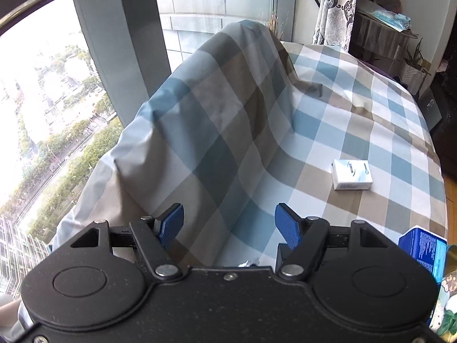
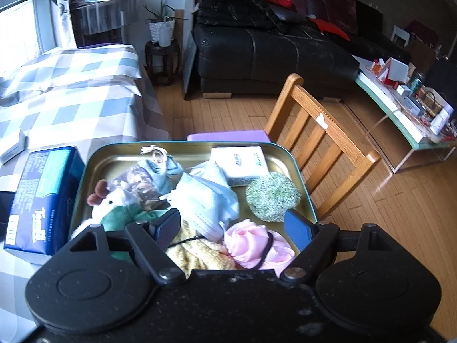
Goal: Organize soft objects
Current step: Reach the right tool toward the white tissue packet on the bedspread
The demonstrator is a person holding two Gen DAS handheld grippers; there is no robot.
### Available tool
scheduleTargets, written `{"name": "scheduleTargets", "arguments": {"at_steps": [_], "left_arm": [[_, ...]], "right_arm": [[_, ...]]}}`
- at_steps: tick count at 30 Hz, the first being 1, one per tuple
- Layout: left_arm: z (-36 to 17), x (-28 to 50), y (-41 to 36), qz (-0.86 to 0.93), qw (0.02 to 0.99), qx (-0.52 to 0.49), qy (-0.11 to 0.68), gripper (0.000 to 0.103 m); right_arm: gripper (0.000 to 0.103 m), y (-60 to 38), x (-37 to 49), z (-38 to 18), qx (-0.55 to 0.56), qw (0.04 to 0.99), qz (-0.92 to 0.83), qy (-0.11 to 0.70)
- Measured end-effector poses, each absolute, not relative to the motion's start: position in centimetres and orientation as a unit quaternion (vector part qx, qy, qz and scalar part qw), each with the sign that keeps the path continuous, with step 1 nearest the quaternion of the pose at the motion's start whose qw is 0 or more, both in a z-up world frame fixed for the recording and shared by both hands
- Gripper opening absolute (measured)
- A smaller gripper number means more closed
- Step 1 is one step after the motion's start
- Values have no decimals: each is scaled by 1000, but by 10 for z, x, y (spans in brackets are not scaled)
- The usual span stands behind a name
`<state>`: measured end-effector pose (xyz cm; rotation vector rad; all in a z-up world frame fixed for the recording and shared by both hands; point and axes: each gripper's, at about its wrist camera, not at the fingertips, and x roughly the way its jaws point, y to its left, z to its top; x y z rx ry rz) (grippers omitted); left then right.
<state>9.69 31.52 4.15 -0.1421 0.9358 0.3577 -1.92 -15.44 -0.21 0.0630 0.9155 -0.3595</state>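
Clearly both the left gripper [image 1: 229, 224] and right gripper [image 2: 232, 228] gape empty. The tissue pack [image 1: 353, 174] looks light and squashy; pinch its long sides.

The checked cloth [image 1: 228, 120] hides whatever humps beneath it; the blue pack [image 1: 425, 253] is cut off.
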Motion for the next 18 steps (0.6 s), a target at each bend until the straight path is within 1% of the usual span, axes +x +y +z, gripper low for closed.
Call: {"name": "scheduleTargets", "arguments": {"at_steps": [7,18], "left_arm": [[42,147,307,155,887,-47,432,68],[7,204,308,116,886,11,448,68]], "right_arm": [[79,-133,-17,5,39,892,-140,428],[79,-79,2,17,44,896,-89,433]]}}
